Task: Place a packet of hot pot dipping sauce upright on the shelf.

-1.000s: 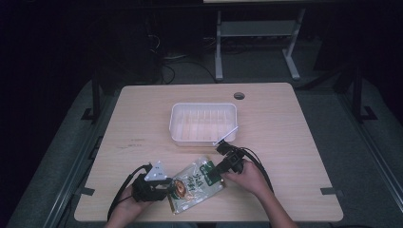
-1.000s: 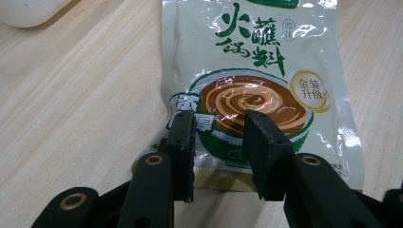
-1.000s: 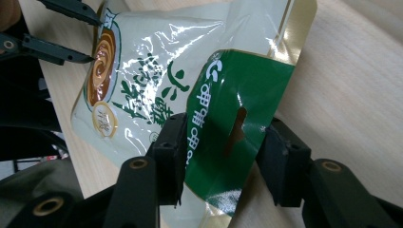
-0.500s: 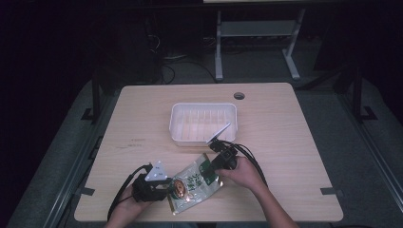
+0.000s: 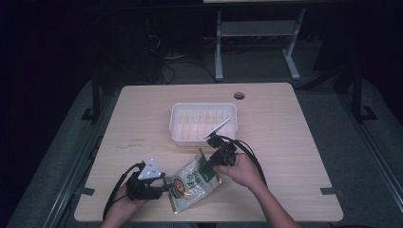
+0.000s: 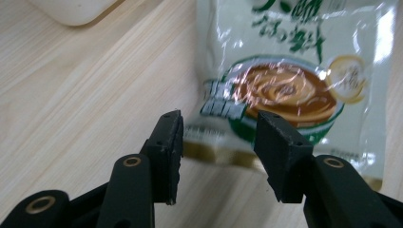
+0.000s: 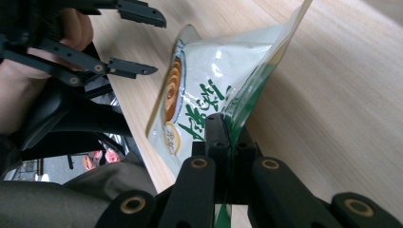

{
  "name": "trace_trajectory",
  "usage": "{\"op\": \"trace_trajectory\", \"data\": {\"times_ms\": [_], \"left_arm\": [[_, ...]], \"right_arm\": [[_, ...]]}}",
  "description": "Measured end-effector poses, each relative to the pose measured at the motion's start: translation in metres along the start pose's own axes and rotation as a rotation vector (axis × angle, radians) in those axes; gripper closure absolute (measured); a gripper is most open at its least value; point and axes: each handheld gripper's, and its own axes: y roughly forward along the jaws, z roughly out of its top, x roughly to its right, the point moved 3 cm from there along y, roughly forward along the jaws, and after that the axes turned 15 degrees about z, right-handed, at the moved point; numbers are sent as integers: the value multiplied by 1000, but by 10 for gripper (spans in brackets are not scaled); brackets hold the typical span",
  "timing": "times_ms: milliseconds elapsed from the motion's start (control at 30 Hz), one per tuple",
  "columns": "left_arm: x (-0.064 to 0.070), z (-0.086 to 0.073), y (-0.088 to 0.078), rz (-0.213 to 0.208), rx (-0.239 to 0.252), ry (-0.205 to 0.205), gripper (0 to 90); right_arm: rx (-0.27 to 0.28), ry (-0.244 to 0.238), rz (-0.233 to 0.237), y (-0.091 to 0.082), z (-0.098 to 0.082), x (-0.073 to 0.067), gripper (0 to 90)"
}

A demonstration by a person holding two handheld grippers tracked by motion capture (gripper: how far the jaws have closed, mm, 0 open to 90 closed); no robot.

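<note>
A pale green and white snack packet [image 5: 190, 183] with a brown bowl picture lies near the table's front edge between the two hands. My right gripper [image 5: 207, 167] is shut on the packet's green side edge [image 7: 247, 95]; its jaws have just been closing on it, and that end tilts up off the table. My left gripper [image 5: 164, 187] sits at the packet's other end, and its jaws have just been opening. In the left gripper view the left gripper [image 6: 218, 137] stands open, its pads clear of the packet [image 6: 285, 85]. The right gripper view shows the left gripper [image 7: 156, 46] open beyond the packet.
A white ribbed plastic tray [image 5: 180, 137] stands at mid-table, just beyond the right gripper. A round cable hole [image 5: 239, 95] is at the table's far edge. Black cables trail from both grippers. The table's front edge lies close behind the hands.
The left gripper's jaws have opened off the packet's end. The right gripper has closed on the packet's edge and risen slightly, lifting that side.
</note>
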Motion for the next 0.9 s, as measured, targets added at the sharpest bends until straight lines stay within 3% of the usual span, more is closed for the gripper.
{"op": "trace_trajectory", "data": {"times_ms": [267, 533, 900], "left_arm": [[-11, -6, -4, 34, 2, -41, 460], [-18, -11, -7, 51, -1, -57, 455], [-21, -14, -7, 62, -5, -62, 447]], "right_arm": [[40, -14, -15, -16, 3, -22, 895], [47, -48, -39, -27, 6, -47, 895], [48, -57, -58, -39, 13, -76, 895]]}}
